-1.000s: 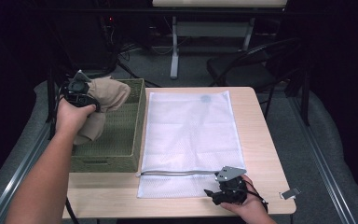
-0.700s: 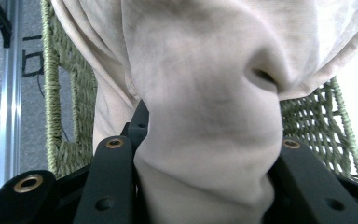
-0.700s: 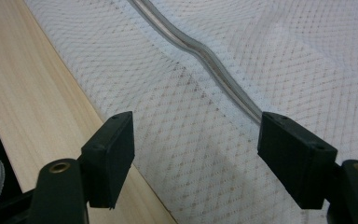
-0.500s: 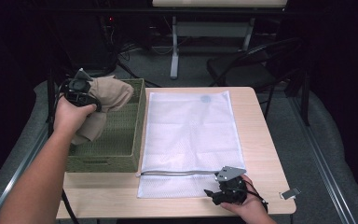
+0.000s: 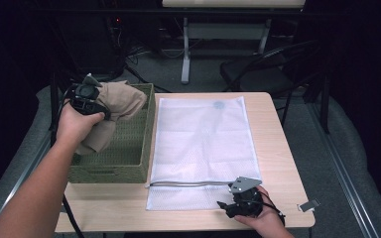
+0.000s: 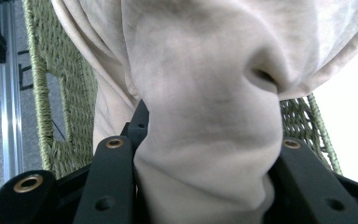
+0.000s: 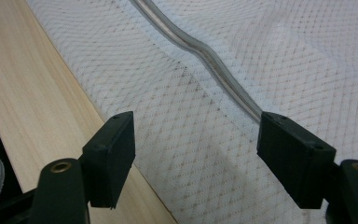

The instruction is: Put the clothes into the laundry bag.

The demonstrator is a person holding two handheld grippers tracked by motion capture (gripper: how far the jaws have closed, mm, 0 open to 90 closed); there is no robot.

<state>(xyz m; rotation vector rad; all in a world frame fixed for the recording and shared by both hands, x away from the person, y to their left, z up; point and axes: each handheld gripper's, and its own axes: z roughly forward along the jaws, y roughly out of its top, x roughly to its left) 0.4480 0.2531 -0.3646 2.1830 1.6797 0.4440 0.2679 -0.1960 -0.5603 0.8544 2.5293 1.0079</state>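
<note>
High view shows the desk (image 5: 278, 148), with a white mesh bag (image 5: 203, 144) flat at its centre. At 9 o'clock stands a green woven basket (image 5: 146, 134). Above it, the left gripper (image 5: 101, 101) pinches a beige cloth (image 5: 124, 101). At 5 o'clock, the right gripper (image 5: 223, 206) is spread over the bag's near edge.

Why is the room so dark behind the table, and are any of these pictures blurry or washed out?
High view: light falls on the table, the surroundings go black, the picture is slightly soft. Left gripper view: the beige cloth sits close and a little blurred; the right edge is blown out white. Right gripper view: the mesh bag is sharp near the jaws, softer farther off.
</note>
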